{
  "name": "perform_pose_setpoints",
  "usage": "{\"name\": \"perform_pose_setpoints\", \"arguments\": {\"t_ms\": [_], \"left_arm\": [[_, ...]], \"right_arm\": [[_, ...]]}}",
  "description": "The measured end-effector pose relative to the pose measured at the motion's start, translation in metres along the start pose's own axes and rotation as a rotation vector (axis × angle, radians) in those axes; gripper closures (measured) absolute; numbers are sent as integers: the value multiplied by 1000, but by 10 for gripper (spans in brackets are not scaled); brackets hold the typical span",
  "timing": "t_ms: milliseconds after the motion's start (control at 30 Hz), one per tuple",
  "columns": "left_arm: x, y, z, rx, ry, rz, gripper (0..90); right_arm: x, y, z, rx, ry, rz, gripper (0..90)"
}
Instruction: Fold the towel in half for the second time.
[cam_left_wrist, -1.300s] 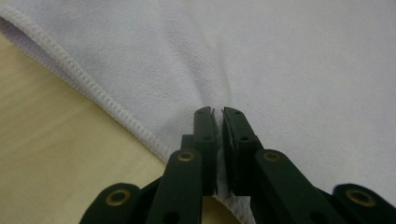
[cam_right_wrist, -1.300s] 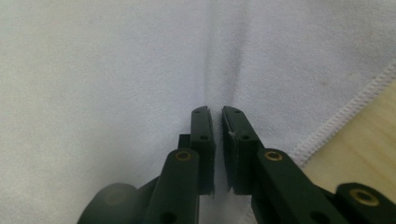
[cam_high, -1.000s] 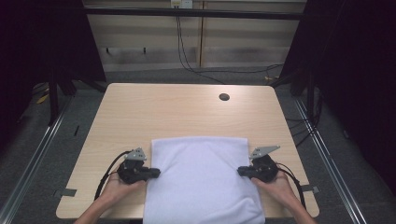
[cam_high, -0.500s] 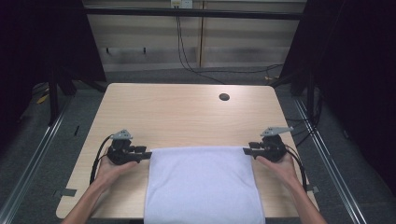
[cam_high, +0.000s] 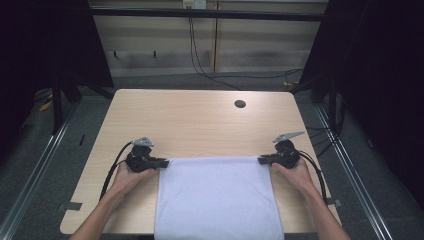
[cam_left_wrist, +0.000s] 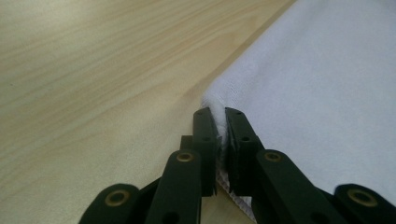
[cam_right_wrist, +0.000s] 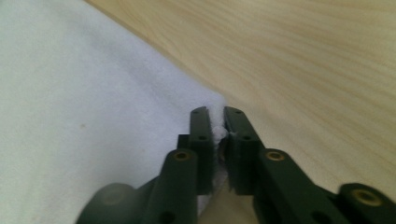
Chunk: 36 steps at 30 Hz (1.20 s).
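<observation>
Spreading a white towel (cam_high: 217, 197) flat on the bench (cam_high: 200, 122).
Pinching one far corner in each tool, left tool (cam_left_wrist: 221, 122) and right tool (cam_right_wrist: 215, 120) both clamped tight on cloth; towel lying near the front edge, overhanging it. Next, probably: lowering both corners evenly, then releasing without wrinkling.

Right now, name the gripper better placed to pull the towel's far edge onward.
Neither alone. The left gripper and the right gripper are each shut on a far corner of the white towel, level with each other, so both should probably move together.
</observation>
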<state>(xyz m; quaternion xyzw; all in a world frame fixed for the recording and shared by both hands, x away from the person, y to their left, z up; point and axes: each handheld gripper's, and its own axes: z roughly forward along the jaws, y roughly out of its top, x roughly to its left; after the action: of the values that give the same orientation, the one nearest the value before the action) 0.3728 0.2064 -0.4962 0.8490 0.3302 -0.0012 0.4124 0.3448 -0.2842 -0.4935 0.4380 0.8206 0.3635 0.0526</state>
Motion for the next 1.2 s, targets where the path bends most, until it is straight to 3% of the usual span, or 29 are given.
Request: {"name": "perform_pose_setpoints", "arguments": {"t_ms": [133,333,433,633,700,800,933,1033,1200], "left_arm": [[4,13,-14,-81,17,-12,849],[18,53,-32,-192,31,-28,850],[21,73,-43,-190,41,-9,849],[22,102,-60,-312,97,10,849],[18,105,-63,-334,82,18,849],[3,94,-67,-352,43,54,848],[-22,59,-75,-341,-35,85,848],[-42,29,-77,-289,-64,103,847],[-76,-14,-76,-220,-118,126,843]], "right_arm": [[-2,12,-11,-74,-8,11,871],[-14,49,-25,-200,-42,30,873],[-20,71,-36,-251,-60,37,873],[-22,107,-50,-330,-78,15,874],[-21,110,-58,-367,-69,12,874],[-13,98,-69,-393,-35,-24,874],[5,55,-85,-381,11,-63,873],[22,17,-91,-345,45,-82,872],[50,-30,-92,-280,88,-69,862]]}}
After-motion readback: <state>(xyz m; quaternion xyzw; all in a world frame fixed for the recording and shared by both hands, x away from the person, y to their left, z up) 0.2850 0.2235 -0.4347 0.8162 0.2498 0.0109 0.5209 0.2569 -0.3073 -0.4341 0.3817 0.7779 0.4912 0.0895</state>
